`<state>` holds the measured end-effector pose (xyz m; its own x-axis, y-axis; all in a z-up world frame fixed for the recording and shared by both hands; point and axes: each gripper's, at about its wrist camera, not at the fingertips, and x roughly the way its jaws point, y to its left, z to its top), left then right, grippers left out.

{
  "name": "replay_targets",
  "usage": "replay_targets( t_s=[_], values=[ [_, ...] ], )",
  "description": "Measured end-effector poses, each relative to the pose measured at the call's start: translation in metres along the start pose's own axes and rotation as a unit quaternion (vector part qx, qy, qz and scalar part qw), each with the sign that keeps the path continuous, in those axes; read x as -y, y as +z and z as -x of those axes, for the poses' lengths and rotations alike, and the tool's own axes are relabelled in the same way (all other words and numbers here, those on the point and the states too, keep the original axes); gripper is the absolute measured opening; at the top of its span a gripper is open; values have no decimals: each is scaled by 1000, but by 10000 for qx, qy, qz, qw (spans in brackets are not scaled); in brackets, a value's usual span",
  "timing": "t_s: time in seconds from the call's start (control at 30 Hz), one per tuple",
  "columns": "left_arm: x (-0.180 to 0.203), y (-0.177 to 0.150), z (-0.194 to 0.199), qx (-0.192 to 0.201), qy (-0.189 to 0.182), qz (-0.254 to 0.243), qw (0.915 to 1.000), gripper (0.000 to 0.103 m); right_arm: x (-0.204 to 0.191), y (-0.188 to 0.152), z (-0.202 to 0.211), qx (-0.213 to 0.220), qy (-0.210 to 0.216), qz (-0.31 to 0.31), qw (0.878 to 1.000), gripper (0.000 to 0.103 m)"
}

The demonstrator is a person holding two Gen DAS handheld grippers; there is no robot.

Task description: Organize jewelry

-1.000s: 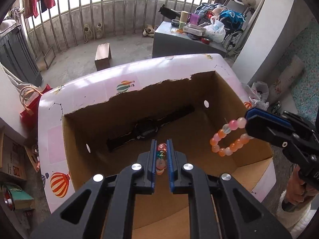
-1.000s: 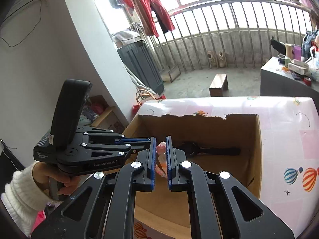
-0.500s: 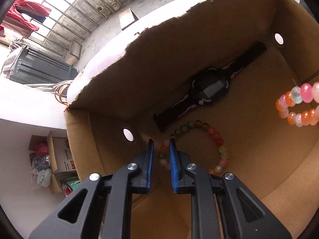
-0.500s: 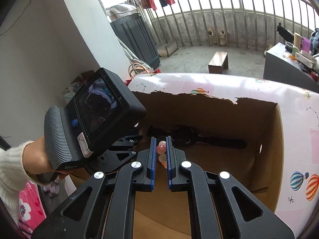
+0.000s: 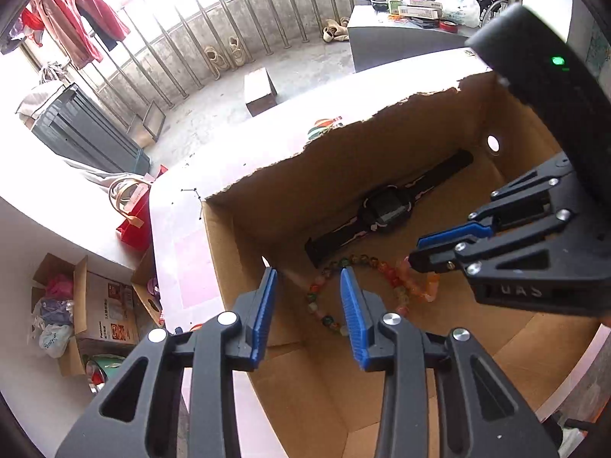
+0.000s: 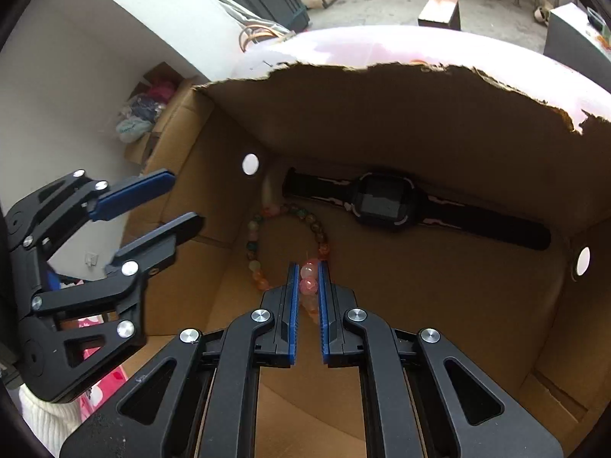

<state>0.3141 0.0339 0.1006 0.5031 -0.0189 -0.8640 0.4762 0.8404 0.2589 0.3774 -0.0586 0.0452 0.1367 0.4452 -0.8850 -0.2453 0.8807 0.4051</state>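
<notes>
Left wrist view shows the left tongs opening, nothing pinched, just above a round bracelet of mixed glassy beads lying flat on the brown cardboard box floor. Beside it lies a black watch with a long flat strap. Right tongs are narrow, squeezing a pink and orange bead bracelet down by the first one.

Red garments on railing; wooden stool — red bag.
</notes>
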Motion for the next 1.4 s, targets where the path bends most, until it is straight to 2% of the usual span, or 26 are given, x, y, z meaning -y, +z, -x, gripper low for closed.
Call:
replay_targets(
  t_s=[0.13,0.27,0.3,0.37,0.47,0.53,0.6,0.67,0.77,0.8,0.9,0.93,1.07,1.13,1.2,1.23,1.4],
  values=[
    [3,-5,4,51,-55,-129,9999,35,13,6,-3,-209,-459,-59,9987,9],
    [14,0,8,71,-161,-163,9997,36,23,4,-9,-421,-638,-10,9971,19],
    [16,0,12,84,-178,-167,9997,38,23,3,-8,-414,-679,30,9968,22],
    [22,1,18,170,-237,-170,9994,38,21,2,-1,-233,-792,131,9965,22],
    [30,-5,39,535,-471,-145,9974,38,17,-2,14,82,-917,243,9955,23],
    [35,-16,58,813,-797,-79,9935,38,14,-11,34,435,-809,326,9952,23],
    [37,-33,79,1087,-1306,94,9854,38,11,-29,64,922,-564,398,9933,23],
    [38,-51,92,1104,-2075,323,9715,38,9,-54,99,1454,-284,566,9873,23],
    [44,-76,99,1022,-2969,683,9470,38,9,-102,144,2210,34,801,9720,23],
    [52,-86,99,1044,-3000,701,9456,38,10,-119,154,2394,123,863,9670,23],
    [83,-108,90,1146,-2572,381,9588,38,17,-161,170,2740,351,927,9566,24],
    [93,-112,81,1050,-2587,275,9598,38,22,-175,172,2802,403,868,9552,24],
    [102,-129,47,878,-2277,271,9694,38,35,-211,173,2767,426,501,9587,25],
    [109,-130,33,909,-2062,180,9741,38,37,-227,170,2728,98,463,9609,25],
    [115,-127,21,973,-1923,84,9765,38,32,-236,162,2658,-231,465,9626,25],
    [119,-125,16,984,-1890,43,9770,38,34,-239,156,2616,-242,462,9638,25],
    [135,-118,-4,980,-1586,-210,9822,36,44,-238,116,2369,19,246,9712,25]
  ],
)
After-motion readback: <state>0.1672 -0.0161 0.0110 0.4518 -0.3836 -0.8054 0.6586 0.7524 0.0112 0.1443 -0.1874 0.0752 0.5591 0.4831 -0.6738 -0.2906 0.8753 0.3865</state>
